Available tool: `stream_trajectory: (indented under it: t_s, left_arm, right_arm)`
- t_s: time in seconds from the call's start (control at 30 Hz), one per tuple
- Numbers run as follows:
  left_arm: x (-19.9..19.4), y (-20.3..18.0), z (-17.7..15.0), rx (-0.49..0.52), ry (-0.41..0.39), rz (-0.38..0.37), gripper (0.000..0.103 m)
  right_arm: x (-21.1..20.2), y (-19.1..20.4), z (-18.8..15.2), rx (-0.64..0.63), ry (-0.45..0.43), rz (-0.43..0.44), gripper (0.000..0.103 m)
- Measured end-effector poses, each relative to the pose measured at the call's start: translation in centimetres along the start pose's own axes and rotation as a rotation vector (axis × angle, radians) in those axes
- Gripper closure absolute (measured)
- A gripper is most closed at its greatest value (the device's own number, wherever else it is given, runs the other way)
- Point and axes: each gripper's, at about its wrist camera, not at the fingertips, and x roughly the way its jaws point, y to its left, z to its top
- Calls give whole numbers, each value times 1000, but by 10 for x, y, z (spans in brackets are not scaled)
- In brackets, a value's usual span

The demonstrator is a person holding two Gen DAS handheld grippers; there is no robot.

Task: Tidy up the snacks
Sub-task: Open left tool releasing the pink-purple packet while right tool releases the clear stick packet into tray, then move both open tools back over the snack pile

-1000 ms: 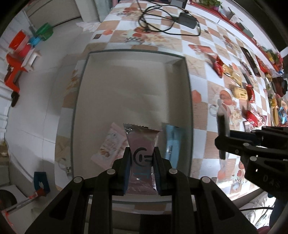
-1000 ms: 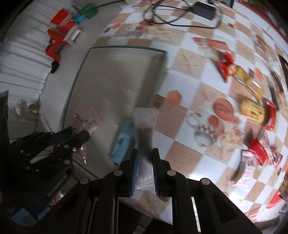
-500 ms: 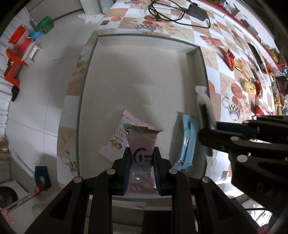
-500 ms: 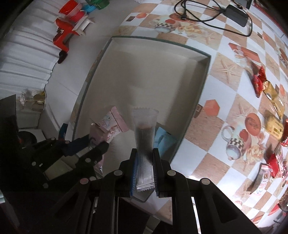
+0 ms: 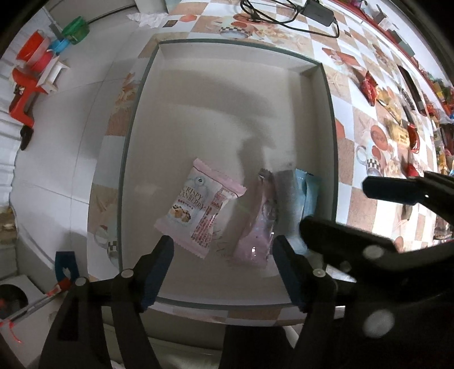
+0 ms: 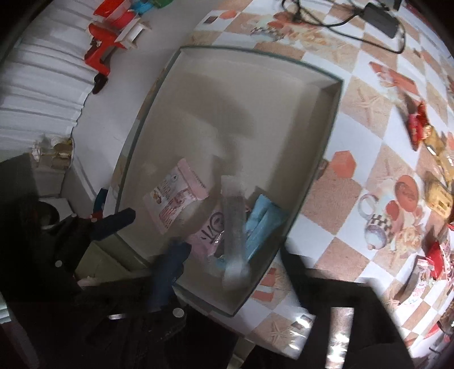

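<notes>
Left gripper [image 5: 221,249]: I see both fingers spread wide over the near end of the tray; the jaws have just been opening, and nothing is pressed between the pads.
Pink packet [image 5: 256,227]: it lies loose in the tray between and just ahead of my left fingers, blurred, touching neither pad as far as I can tell.
Right gripper [image 5: 337,210]: in the left view its two dark fingers stand apart above the tray's right edge; the jaws have just been opening and grip nothing. In its own view the fingers are mostly out of frame or blurred.
Clear stick packet [image 6: 234,227]: a long see-through wrapper with a dark bar inside, blurred, lying over the blue packet and the pink one. I cannot tell whether it has settled.
Blue packet [image 5: 308,193]: flat in the tray against the right wall, partly under the clear stick.
Cranberry packet [image 5: 198,207]: pink and white, printed side up, on the tray floor left of the pink packet, slightly apart from it.
Tray [image 5: 227,93]: shallow, pale, with a green rim, on the table; its far half is bare.
Table [image 5: 349,204]: checked cloth in white and tan with cup prints.
Other snacks [image 6: 417,125]: red and gold wrappers scattered on the cloth to the right, well apart from the tray.
Cable and adapter [image 5: 320,12]: at the far end of the table.
</notes>
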Motion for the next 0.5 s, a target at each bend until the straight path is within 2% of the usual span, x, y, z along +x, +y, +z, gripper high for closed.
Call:
stream_trajectory:
  t_s: [0.13,0.33,0.37,0.4,0.43,0.5]
  left_arm:
    - [5,-13,2,18,0,10,26]
    - [9,-41,2,85,-8,24,26]
    - [11,-46,2,94,-8,25,26]
    - [11,-52,3,101,-7,28,26]
    - [12,-56,3,110,-6,29,26]
    - [15,-68,3,133,-6,32,26]
  right_arm:
    - [-5,-15,-6,38,-5,-3,22]
    - [-5,-62,-25,135,15,-66,22]
    - [-4,-69,-29,156,18,-66,18]
    - [-3,-80,-34,191,23,-68,5]
    - [-4,-86,-36,213,24,-70,0]
    - [-4,-103,-46,267,23,-57,1]
